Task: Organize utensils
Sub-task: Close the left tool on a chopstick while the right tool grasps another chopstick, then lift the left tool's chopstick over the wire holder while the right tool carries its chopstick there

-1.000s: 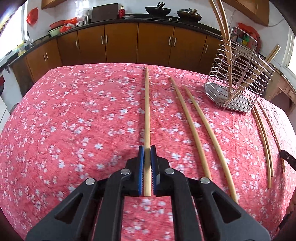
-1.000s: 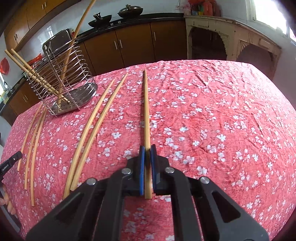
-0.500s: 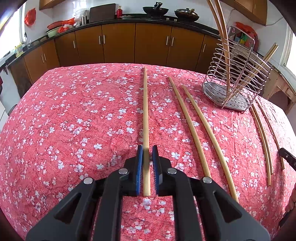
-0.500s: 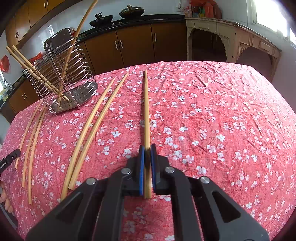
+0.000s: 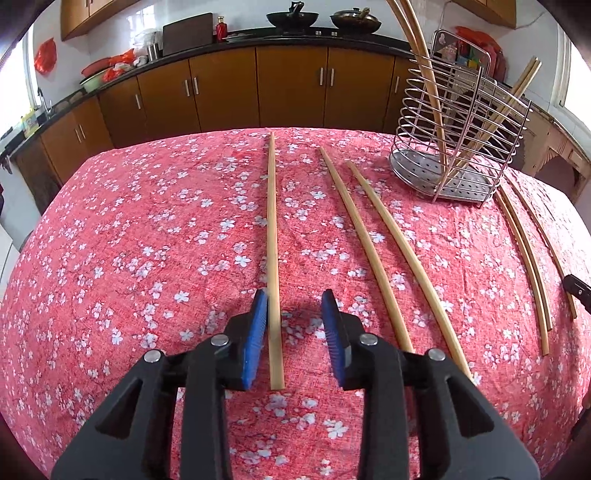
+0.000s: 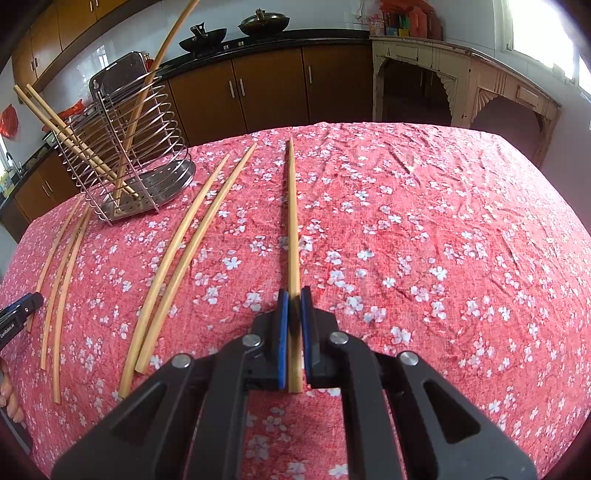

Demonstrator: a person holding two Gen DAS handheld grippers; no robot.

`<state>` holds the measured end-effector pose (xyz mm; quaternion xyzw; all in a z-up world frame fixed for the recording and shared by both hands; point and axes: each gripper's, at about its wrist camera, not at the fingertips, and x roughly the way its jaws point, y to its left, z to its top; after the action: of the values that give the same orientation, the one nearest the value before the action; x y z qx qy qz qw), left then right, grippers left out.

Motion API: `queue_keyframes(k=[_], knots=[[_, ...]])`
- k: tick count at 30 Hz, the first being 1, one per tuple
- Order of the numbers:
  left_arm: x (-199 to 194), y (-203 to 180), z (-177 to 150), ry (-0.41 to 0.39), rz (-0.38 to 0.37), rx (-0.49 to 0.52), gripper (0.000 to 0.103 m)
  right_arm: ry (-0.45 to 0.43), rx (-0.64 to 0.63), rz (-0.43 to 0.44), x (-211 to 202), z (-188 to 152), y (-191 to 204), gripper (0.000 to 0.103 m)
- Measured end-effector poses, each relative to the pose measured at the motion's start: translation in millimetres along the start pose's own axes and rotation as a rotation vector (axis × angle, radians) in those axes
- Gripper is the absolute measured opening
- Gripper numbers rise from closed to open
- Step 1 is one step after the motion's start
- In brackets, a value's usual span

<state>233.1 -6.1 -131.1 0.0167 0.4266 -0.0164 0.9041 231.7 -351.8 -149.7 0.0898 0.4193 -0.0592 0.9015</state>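
Left wrist: left gripper (image 5: pixel 294 314) jaws just opening, partway apart, chopstick (image 5: pixel 272 236) lying loose between them on tablecloth (image 5: pixel 129 240), likely released | rack (image 5: pixel 456 147) far right, holds others | Right wrist: right gripper (image 6: pixel 294 308) clamped on chopstick (image 6: pixel 293 221), probably headed for rack (image 6: pixel 125 162) far left

Six chopsticks (image 5: pixel 273 240) lie on the bench (image 5: pixel 147 240) in each view. One wire rack (image 5: pixel 461 122) holds at least three more. Two woks (image 5: pixel 293 16) sit behind.
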Motion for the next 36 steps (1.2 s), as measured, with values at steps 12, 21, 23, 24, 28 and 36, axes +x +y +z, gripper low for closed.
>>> queue_keyframes(k=[12, 21, 23, 24, 28, 36], knots=[[-8, 15, -9, -0.005, -0.034, -0.057, 0.007, 0.000, -0.003, 0.007, -12, -13, -3, 0.008], [-41, 25, -14, -0.075, -0.059, -0.049, 0.007, -0.083, -0.007, 0.001, -54, -18, -14, 0.008], [-58, 28, -13, -0.123, -0.067, -0.047, 0.007, -0.128, -0.013, -0.004, -72, -15, -16, 0.008], [-66, 29, -12, -0.143, -0.071, -0.046, 0.007, -0.149, -0.017, -0.007, -79, -14, -17, 0.008], [-103, 36, -3, -0.259, -0.089, -0.046, 0.007, -0.251, -0.035, -0.018, -116, -4, -15, 0.008], [-147, 41, 28, -0.405, -0.108, -0.082, 0.007, -0.390, -0.036, 0.023, -159, 33, -13, 0.008]])
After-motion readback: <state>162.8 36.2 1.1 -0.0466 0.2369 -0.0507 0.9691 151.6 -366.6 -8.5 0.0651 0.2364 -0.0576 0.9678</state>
